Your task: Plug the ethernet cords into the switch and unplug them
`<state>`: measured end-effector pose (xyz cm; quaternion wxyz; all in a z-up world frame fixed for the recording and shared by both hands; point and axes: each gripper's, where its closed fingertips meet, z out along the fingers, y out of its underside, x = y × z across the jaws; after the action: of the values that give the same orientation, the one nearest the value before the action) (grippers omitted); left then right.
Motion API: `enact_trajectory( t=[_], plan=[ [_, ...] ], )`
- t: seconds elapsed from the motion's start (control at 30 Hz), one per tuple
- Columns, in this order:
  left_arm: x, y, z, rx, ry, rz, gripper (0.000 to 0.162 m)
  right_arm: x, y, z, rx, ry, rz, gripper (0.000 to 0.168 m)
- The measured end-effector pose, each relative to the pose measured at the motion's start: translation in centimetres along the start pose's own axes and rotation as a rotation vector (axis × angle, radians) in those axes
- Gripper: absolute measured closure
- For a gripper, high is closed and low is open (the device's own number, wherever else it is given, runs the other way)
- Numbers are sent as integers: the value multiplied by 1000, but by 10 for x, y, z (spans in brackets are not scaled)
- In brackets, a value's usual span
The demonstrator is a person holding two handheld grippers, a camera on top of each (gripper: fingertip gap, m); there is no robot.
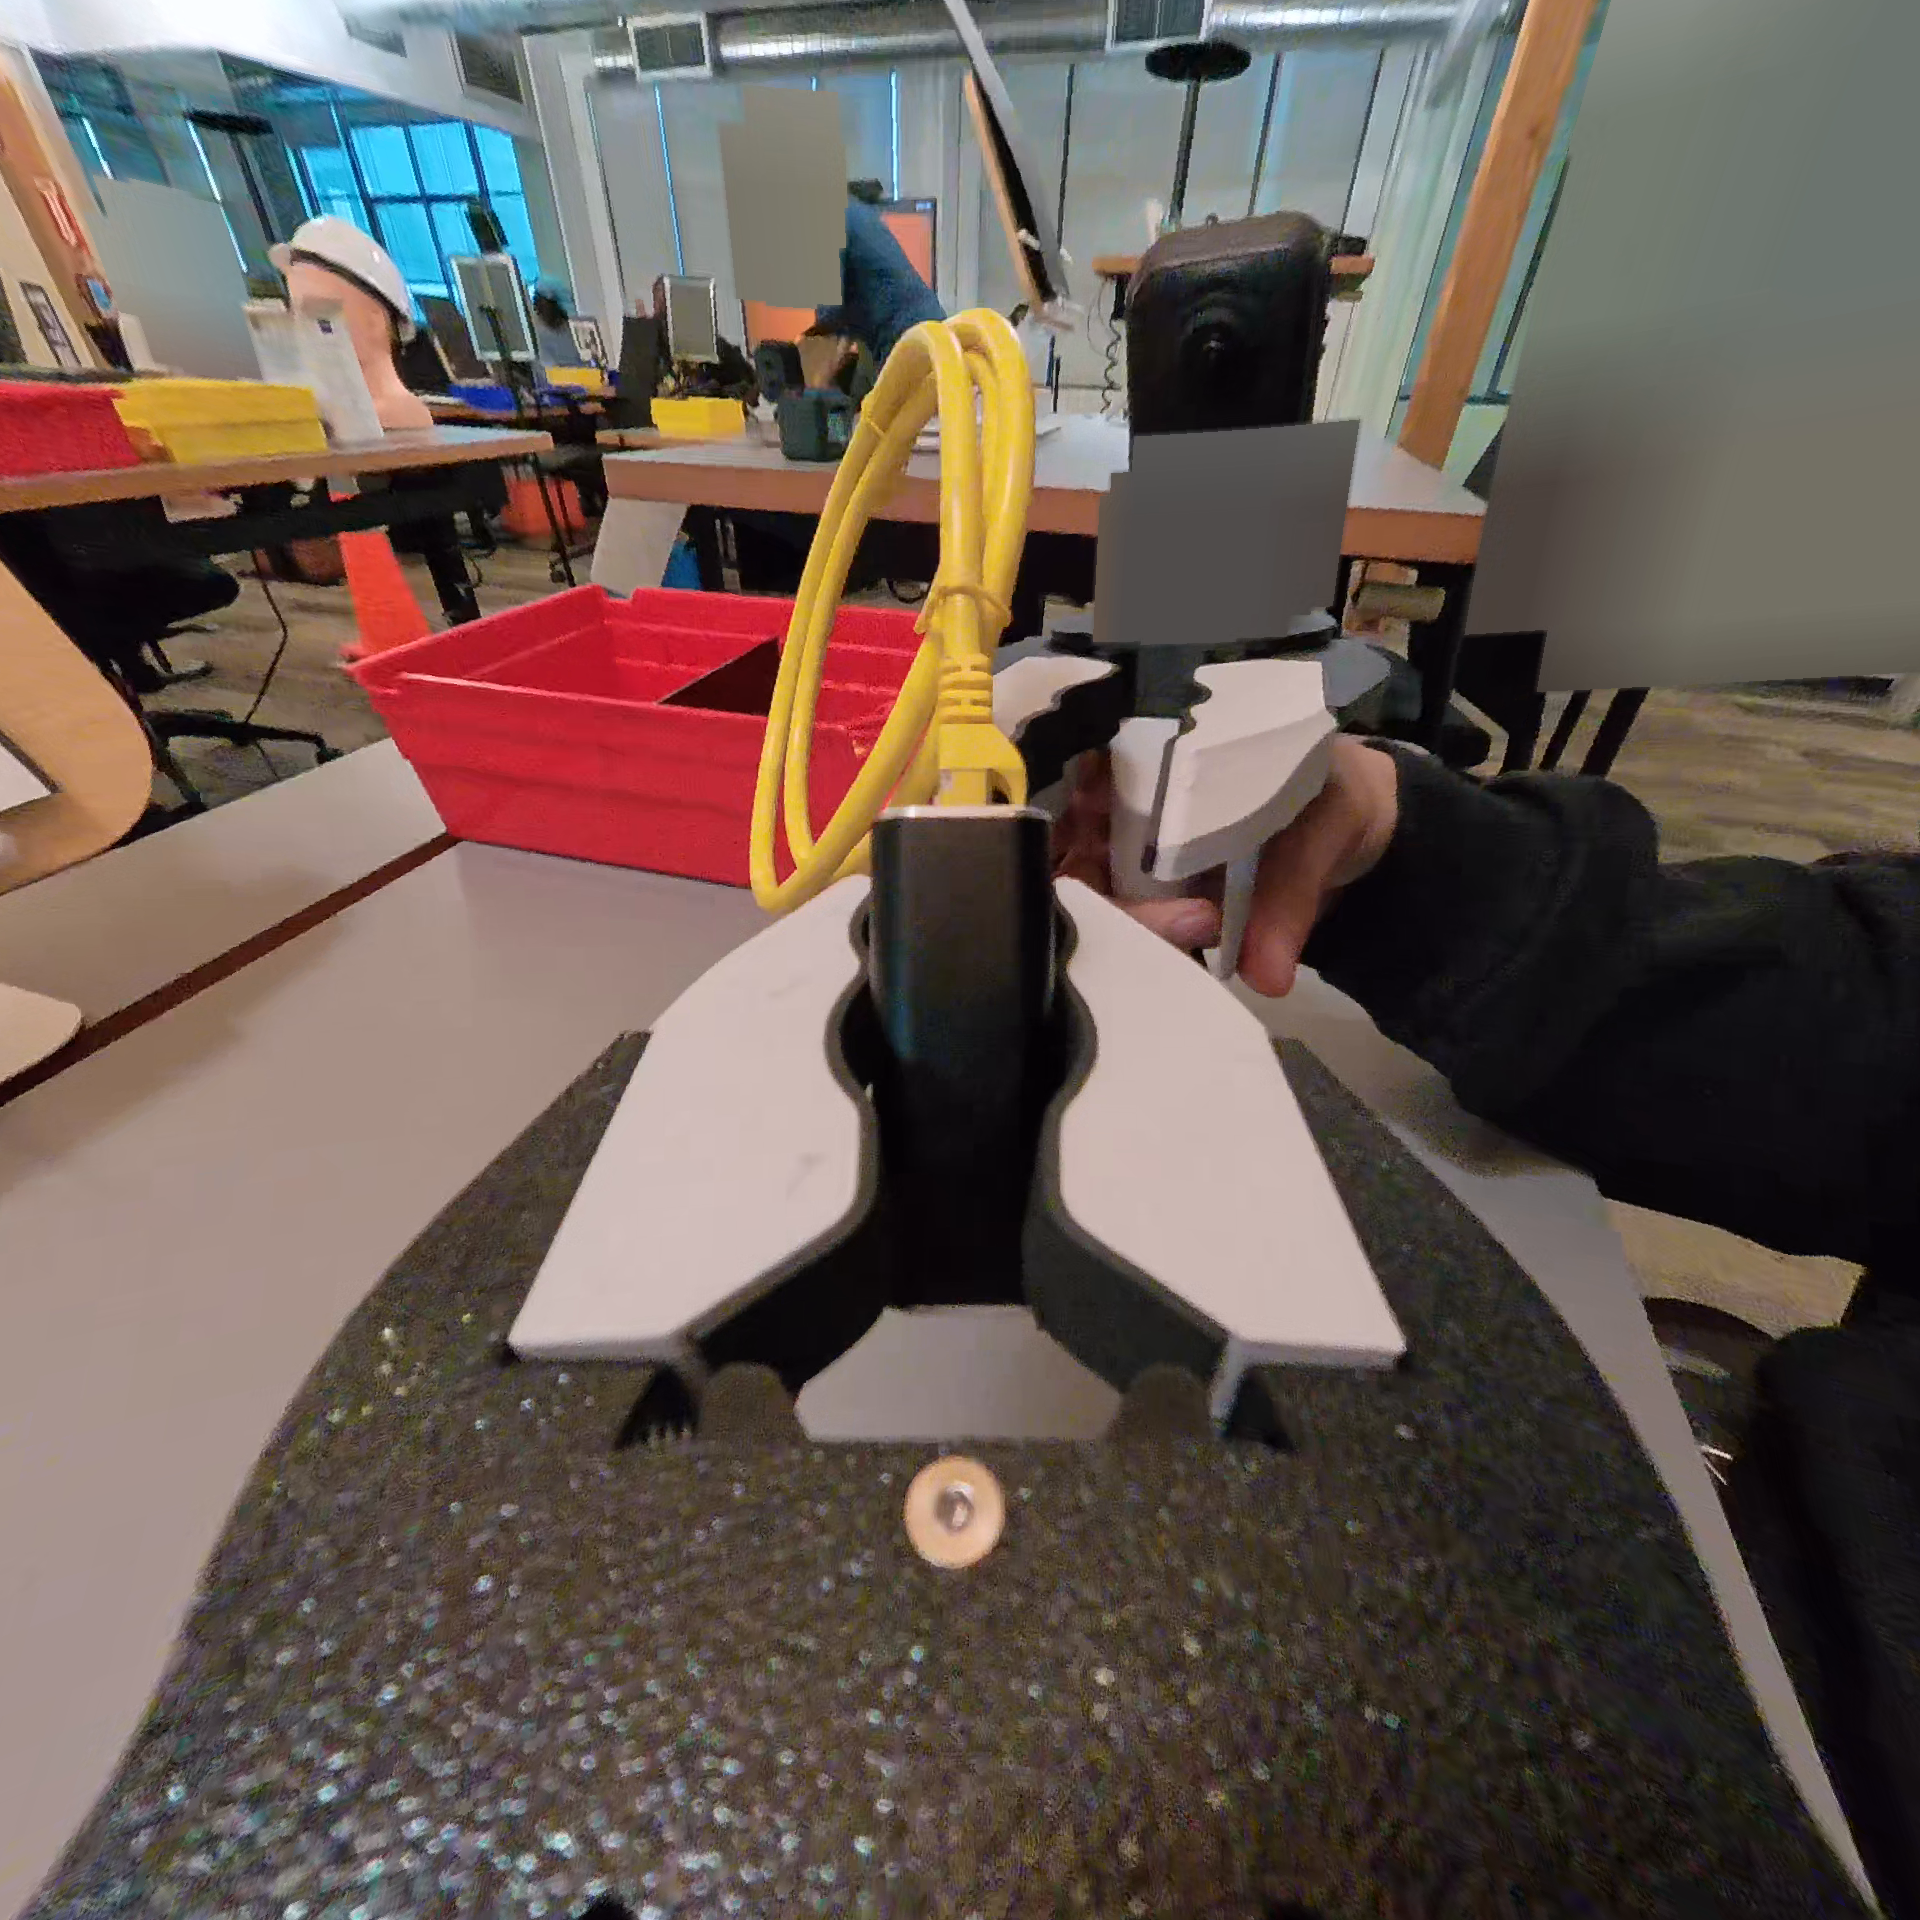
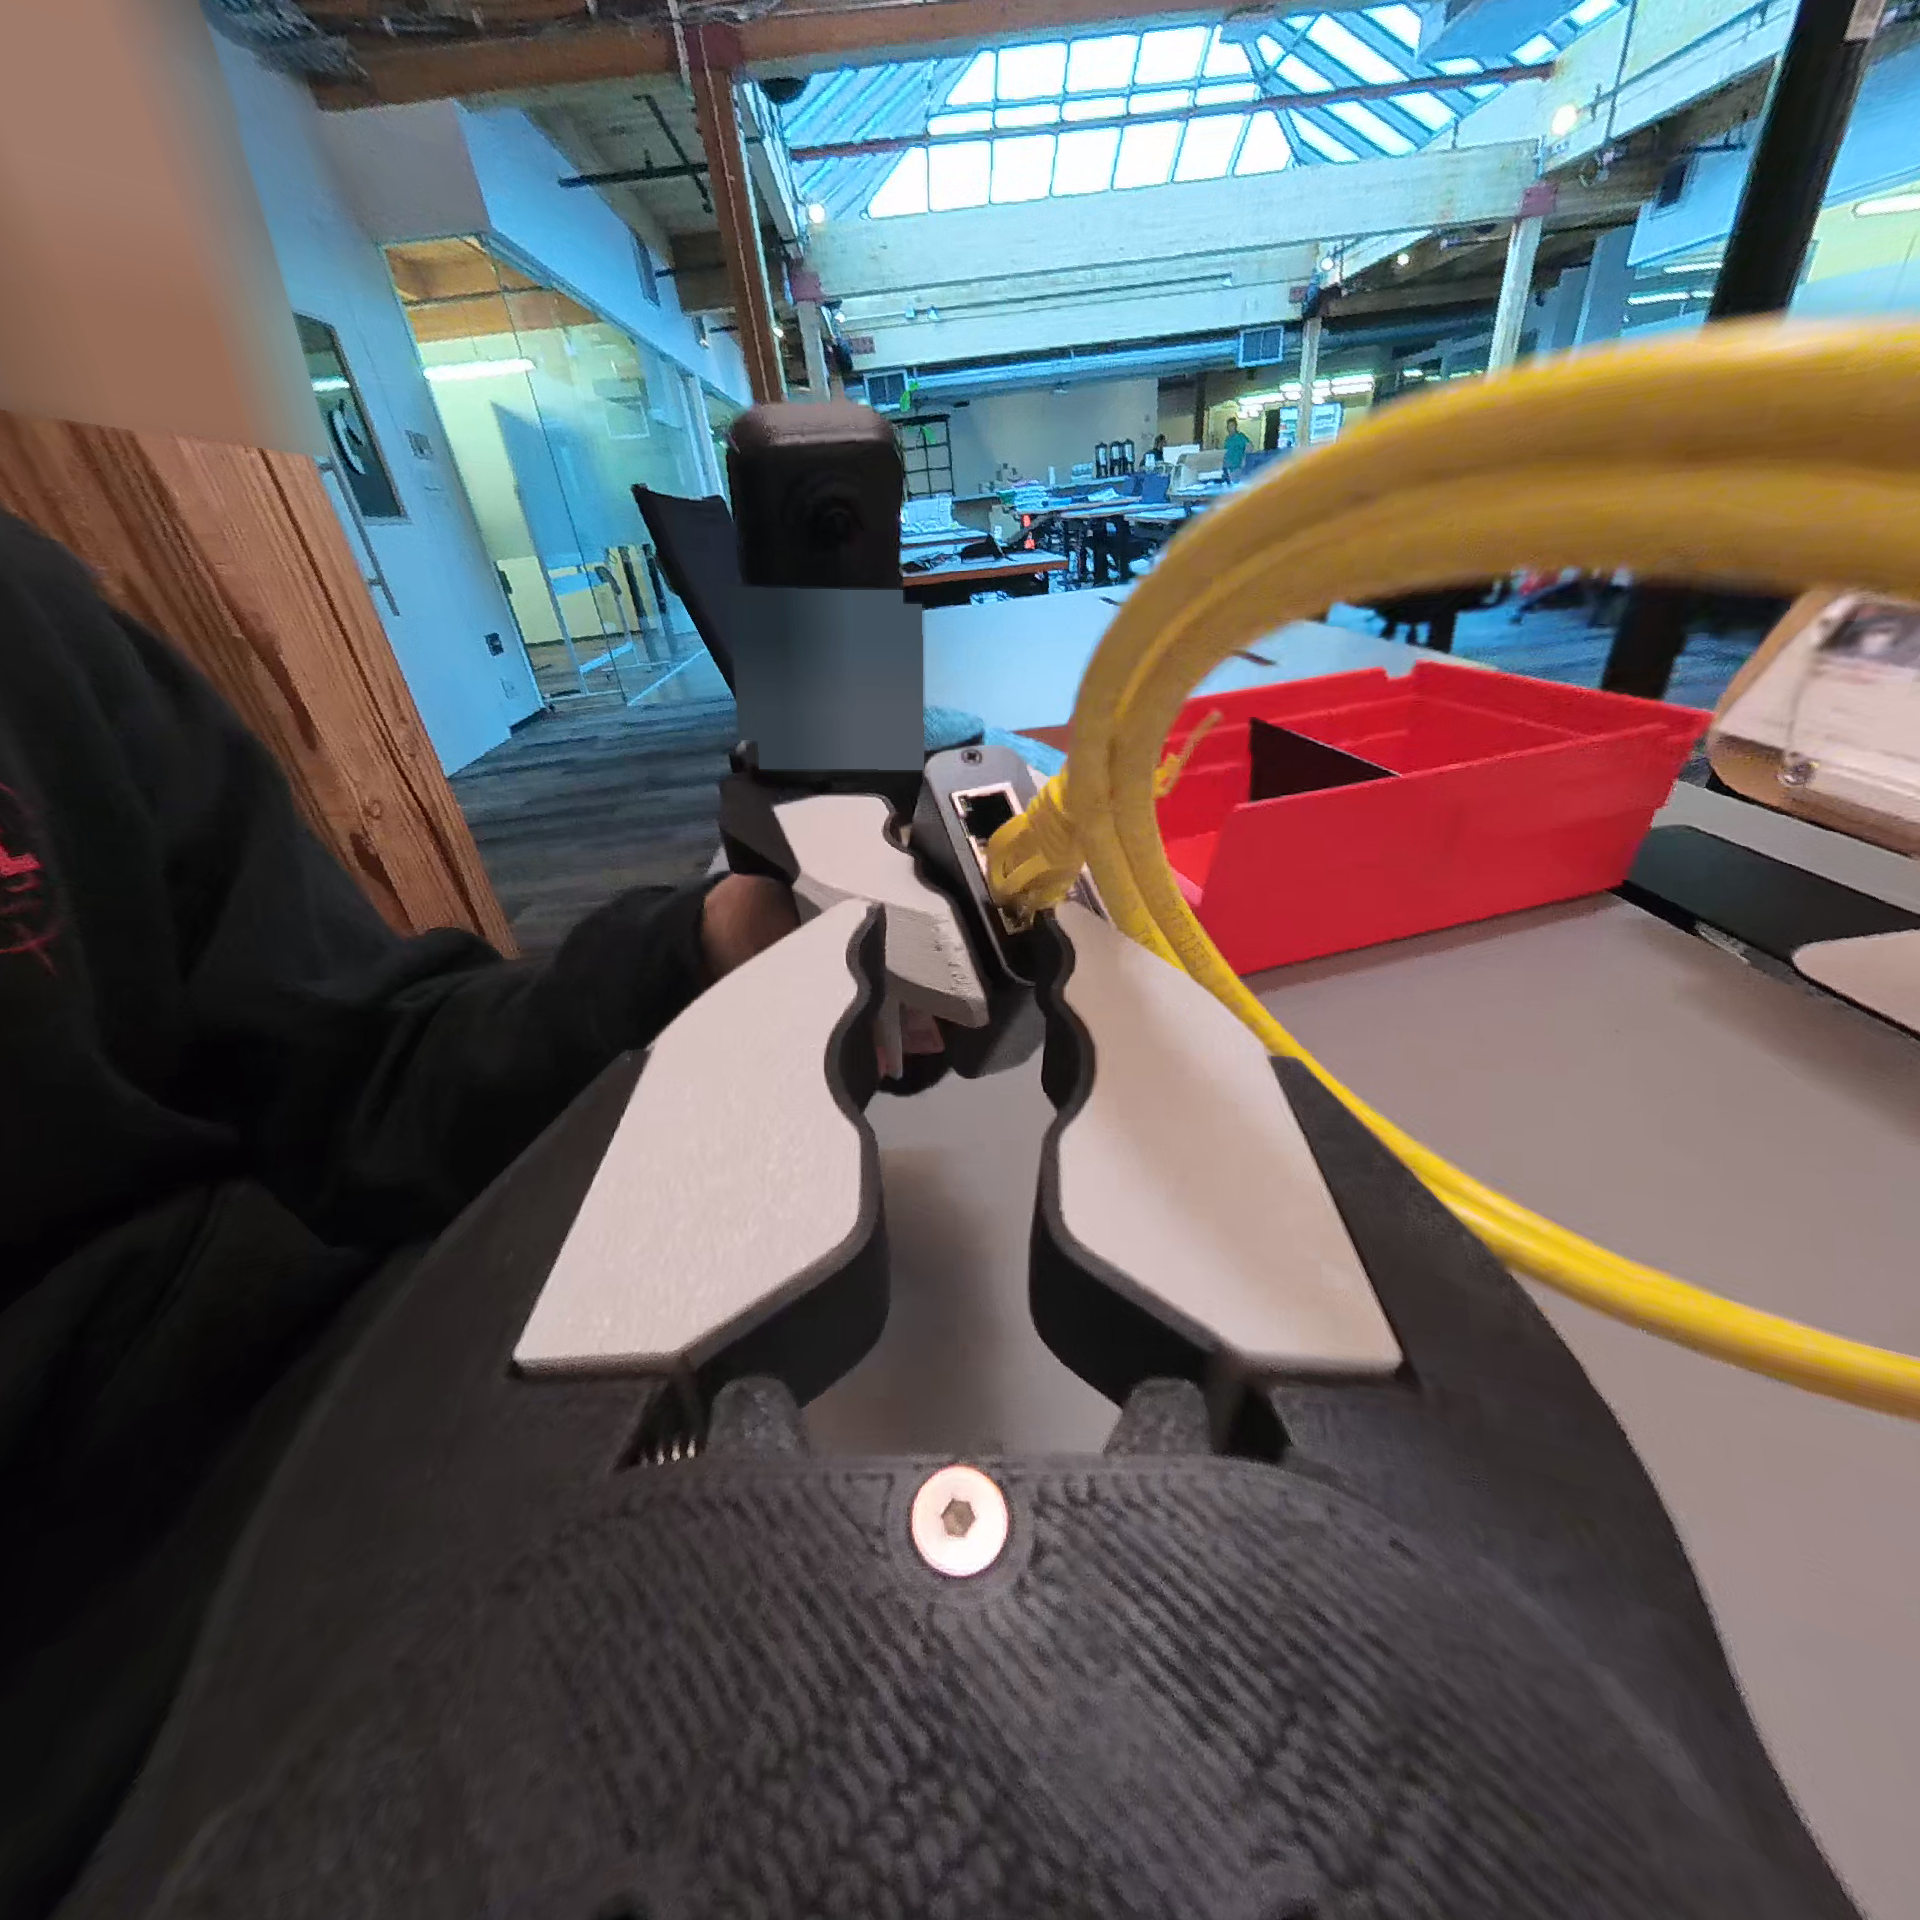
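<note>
Your left tool (image 1: pixel 961 935) clamps the slim black ethernet switch (image 1: pixel 961 997), held off the grey worktop (image 1: pixel 312 1091). The coiled yellow ethernet cord (image 1: pixel 914 582) has one plug seated at its 12 o'clock end. Your right tool (image 2: pixel 961 956), jaws narrowly apart, surrounds that plug; unplugging seems left.

open office, skylights (image 2: pixel 1091 125) (bright), wood beams (image 2: pixel 1143 223)

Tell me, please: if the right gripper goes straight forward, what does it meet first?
Probably the black switch held by the left gripper; it sits just beyond the right gripper fingers. Depth is unclear.
</note>
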<state>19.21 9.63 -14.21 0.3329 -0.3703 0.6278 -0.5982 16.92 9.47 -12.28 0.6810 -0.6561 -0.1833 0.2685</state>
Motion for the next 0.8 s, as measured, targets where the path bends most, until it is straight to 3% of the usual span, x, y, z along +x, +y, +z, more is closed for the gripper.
enact_trajectory(
  t=[0.3,0.8],
  plan=[
    [2,-6,-3,43,6,10,135,3,-10,5,103,8,27,149],
    [-11,16,4,-111,-113,99,135,23,9,4,140,43,150,147]
  ],
)
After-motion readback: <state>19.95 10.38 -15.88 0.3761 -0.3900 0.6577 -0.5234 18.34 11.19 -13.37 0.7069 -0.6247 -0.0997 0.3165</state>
